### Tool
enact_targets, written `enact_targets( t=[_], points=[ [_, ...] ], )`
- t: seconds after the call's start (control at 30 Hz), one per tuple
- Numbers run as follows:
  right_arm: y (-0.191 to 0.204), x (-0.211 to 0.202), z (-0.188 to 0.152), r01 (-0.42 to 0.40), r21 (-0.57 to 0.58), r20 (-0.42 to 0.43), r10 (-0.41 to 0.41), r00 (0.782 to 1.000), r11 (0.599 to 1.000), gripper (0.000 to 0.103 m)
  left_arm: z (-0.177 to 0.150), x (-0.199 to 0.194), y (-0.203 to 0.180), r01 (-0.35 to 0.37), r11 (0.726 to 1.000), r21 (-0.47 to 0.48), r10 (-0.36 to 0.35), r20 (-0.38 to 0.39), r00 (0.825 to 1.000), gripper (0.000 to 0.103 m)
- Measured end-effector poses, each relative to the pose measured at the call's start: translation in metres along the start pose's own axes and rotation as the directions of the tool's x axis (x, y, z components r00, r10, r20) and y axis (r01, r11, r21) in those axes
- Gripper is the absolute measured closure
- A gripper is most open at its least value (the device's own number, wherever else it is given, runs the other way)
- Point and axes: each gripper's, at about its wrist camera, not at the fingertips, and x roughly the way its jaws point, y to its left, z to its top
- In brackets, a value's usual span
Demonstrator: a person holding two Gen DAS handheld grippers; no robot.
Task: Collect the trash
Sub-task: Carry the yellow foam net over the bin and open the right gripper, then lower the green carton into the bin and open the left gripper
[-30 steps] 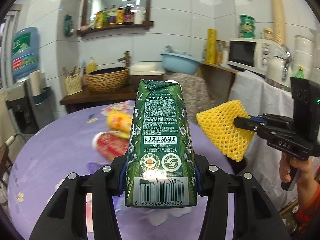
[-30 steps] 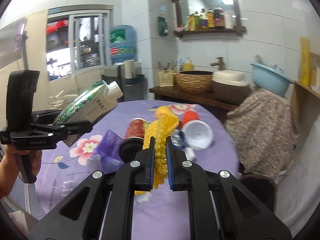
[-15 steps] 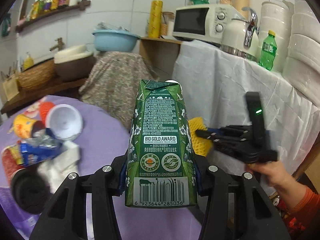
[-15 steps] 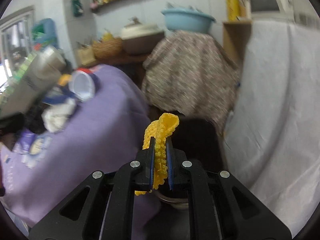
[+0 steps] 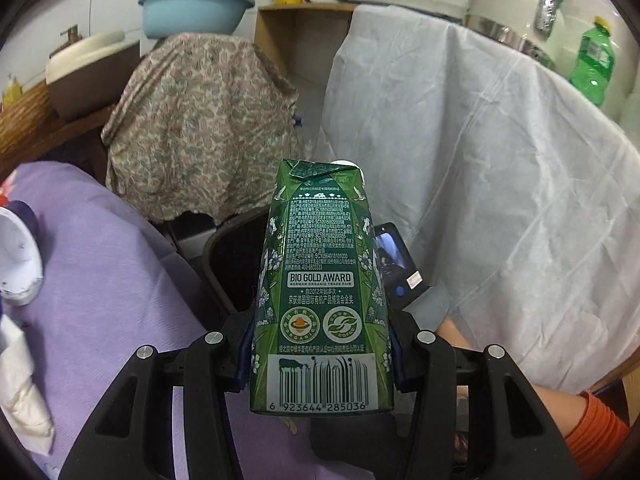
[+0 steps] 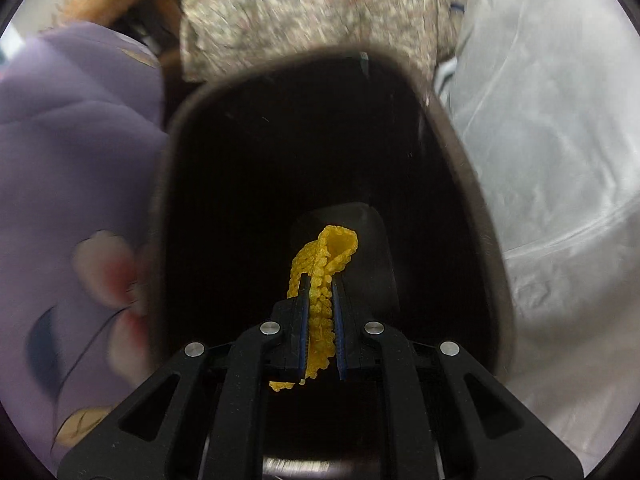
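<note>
Over the dark bin, right jaws pinch yellow foam net (left clamp green carton)

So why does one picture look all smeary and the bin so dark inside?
Right wrist view: the purple cloth and flowery cover are smeared with motion blur, while the yellow net stays sharp; the bin is black inside, little light reaching it. Left wrist view: sharp, edges bent by the fisheye, glare on the carton barcode.

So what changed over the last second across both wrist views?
Both hand-held grippers swung off the purple table toward the dark bin; the right one now points down into it. Unchanged: yellow foam net pinched right, green carton clamped left.
</note>
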Motion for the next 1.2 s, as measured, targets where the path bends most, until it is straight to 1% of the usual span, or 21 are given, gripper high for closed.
enact_targets(
  t=[0.1,0.23,0.3,0.37,0.4,0.43,0.47,0.5,0.6,0.7,0.83,0.9,0.93,1.03,1.1,1.2],
  points=[
    [-0.002,0.021,0.007,0.021,0.012,-0.050,-0.020,0.999,1.000,0.092,0.003,0.022,0.003,-0.010,1.000,-0.013,0.010,-0.032,0.999,0.054],
    [0.001,0.042,0.017,0.027,0.027,-0.105,-0.024,0.994,0.999,0.092,0.009,0.041,0.005,-0.031,0.999,-0.012,0.031,-0.054,0.998,0.054],
    [0.002,0.046,0.019,0.016,0.035,-0.115,-0.012,0.993,0.999,0.091,0.012,0.046,0.004,-0.042,0.999,-0.011,0.042,-0.060,0.997,0.054],
    [0.003,0.050,0.023,0.007,0.036,-0.126,-0.003,0.992,0.999,0.086,0.014,0.052,0.006,-0.051,0.999,-0.016,0.050,-0.067,0.997,0.054],
    [0.003,0.050,0.024,0.006,0.038,-0.126,-0.001,0.992,0.999,0.074,0.015,0.056,0.007,-0.058,0.998,-0.016,0.057,-0.069,0.996,0.054],
    [0.001,0.050,0.023,0.003,0.041,-0.119,0.002,0.993,0.999,0.055,0.016,0.058,0.008,-0.065,0.998,-0.016,0.063,-0.073,0.995,0.054],
    [0.001,0.048,0.024,0.003,0.044,-0.107,0.002,0.994,0.999,0.045,0.016,0.063,0.010,-0.068,0.997,-0.024,0.066,-0.084,0.994,0.054],
    [0.000,0.043,0.023,0.004,0.047,-0.083,0.000,0.997,0.999,0.037,0.016,0.066,0.012,-0.067,0.997,-0.033,0.064,-0.092,0.994,0.054],
    [0.003,0.029,0.017,-0.010,0.033,-0.033,0.011,0.999,0.999,0.037,0.021,0.080,0.016,-0.069,0.996,-0.065,0.060,-0.133,0.989,0.054],
    [0.004,0.010,0.007,-0.019,0.027,0.026,0.018,1.000,0.999,0.037,0.028,0.095,0.018,-0.085,0.994,-0.066,0.074,-0.162,0.984,0.054],
    [0.002,-0.022,-0.015,-0.010,0.023,0.112,0.007,0.994,1.000,0.037,0.037,0.120,0.023,-0.086,0.992,-0.096,0.064,-0.215,0.975,0.054],
    [-0.001,-0.037,-0.027,-0.011,0.031,0.152,0.006,0.988,0.999,0.037,0.039,0.139,0.026,-0.090,0.989,-0.113,0.058,-0.263,0.963,0.054],
    [-0.002,-0.046,-0.036,-0.004,0.032,0.176,-0.001,0.984,0.999,0.037,0.039,0.151,0.027,-0.092,0.988,-0.126,0.052,-0.294,0.954,0.054],
    [-0.003,-0.063,-0.055,0.029,0.029,0.225,-0.035,0.974,0.999,0.036,0.035,0.176,0.031,-0.107,0.982,-0.158,0.045,-0.353,0.935,0.054],
    [-0.004,-0.071,-0.070,0.030,0.034,0.244,-0.037,0.969,0.999,0.036,0.031,0.196,0.033,-0.117,0.976,-0.181,0.037,-0.392,0.919,0.054],
    [-0.005,-0.077,-0.084,0.024,0.051,0.252,-0.036,0.967,0.998,0.036,0.022,0.221,0.030,-0.125,0.973,-0.195,0.025,-0.447,0.894,0.054]
  ],
)
